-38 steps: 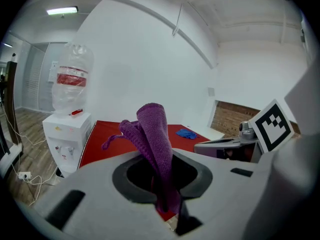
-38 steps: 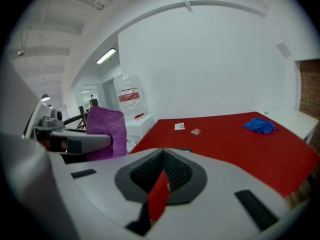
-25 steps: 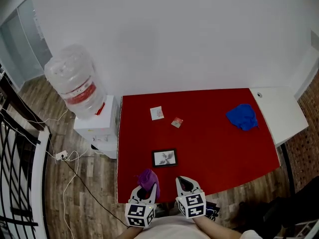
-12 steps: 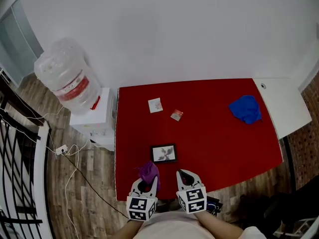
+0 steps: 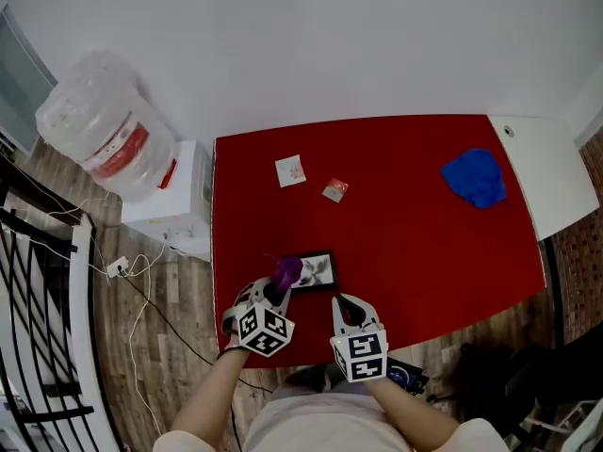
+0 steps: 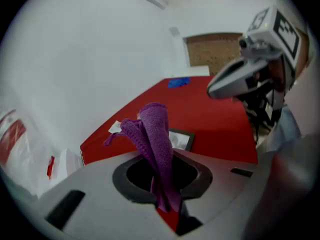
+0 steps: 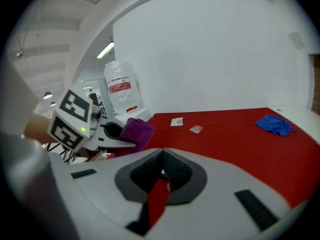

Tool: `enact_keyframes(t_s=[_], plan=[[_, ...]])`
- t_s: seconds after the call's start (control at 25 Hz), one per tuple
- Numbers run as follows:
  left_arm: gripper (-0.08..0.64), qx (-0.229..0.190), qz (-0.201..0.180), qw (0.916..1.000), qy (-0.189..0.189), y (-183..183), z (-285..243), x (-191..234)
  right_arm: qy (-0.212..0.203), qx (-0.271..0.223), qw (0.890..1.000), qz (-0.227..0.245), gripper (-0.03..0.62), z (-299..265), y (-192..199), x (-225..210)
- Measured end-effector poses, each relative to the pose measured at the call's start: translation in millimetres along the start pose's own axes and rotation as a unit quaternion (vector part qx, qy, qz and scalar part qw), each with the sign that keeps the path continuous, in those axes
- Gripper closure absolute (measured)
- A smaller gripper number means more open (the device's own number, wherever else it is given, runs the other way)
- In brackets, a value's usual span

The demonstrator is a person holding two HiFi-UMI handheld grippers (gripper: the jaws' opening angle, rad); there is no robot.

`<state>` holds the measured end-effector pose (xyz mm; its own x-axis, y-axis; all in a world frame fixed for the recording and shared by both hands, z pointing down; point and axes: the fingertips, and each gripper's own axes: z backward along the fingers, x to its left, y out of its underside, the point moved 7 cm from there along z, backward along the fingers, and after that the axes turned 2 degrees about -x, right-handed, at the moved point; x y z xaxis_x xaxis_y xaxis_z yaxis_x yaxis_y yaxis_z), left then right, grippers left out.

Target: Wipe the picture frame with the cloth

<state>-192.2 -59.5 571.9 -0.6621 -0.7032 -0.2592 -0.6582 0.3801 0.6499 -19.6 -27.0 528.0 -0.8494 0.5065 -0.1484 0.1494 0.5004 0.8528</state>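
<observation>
Moved: the left gripper (image 5: pixel 279 288) has gone forward from the near edge of the red table (image 5: pixel 415 243), and the purple cloth (image 5: pixel 287 269) it carries now meets the left end of the picture frame (image 5: pixel 317 269). The right gripper (image 5: pixel 342 306) has stayed by the near edge.
Head view, frame: it lies flat near the table's front left part, with the cloth overlapping its left end.
Head view, right gripper: it is just right of the left one, short of the frame and not touching it.
Head view, other things: a white card (image 5: pixel 290 170) and a small packet (image 5: pixel 334 190) lie farther back. A blue cloth (image 5: pixel 476 177) sits near the far right corner. A water bottle (image 5: pixel 99 135) stands off the table's left side.
Left gripper view, jaws: they pinch the purple cloth (image 6: pixel 155 134), which stands up in folds between them.
Left gripper view, frame: the picture frame (image 6: pixel 181 138) shows just behind the cloth, on the red top. The right gripper (image 6: pixel 247 76) hangs at the upper right.
Right gripper view, jaws: they are pressed together with nothing between them. Only a strip of red table shows below.
Right gripper view, left side: the left gripper (image 7: pixel 107 134) and its purple cloth (image 7: pixel 136 131) are in sight, but the frame cannot be made out here.
</observation>
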Motion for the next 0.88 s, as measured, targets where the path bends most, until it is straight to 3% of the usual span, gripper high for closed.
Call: enact_keyframes(t_s=[0.12,0.36,0.6,0.76,0.88], plan=[[0.497,0.061,-0.077,0.9947,0.031,7.8,-39.2,13.8,0.003,0.003,1.000,-0.006,0.589,1.8,6.5,-2.5],[0.498,0.117,-0.167,0.9770,0.063,5.3,-92.8,34.0,0.004,0.018,1.000,-0.022,0.589,9.1,21.9,0.2],[0.499,0.143,-0.210,0.9631,0.088,14.0,-111.7,26.6,0.003,0.023,0.999,-0.028,0.589,10.1,28.6,-5.4],[0.499,0.144,-0.235,0.9555,0.106,21.1,-93.8,-0.1,0.001,0.023,0.999,-0.038,0.588,9.2,30.8,-10.4],[0.499,0.158,-0.268,0.9438,0.112,34.0,-76.6,-25.8,-0.004,0.023,0.999,-0.039,0.589,6.7,30.4,-11.4]])
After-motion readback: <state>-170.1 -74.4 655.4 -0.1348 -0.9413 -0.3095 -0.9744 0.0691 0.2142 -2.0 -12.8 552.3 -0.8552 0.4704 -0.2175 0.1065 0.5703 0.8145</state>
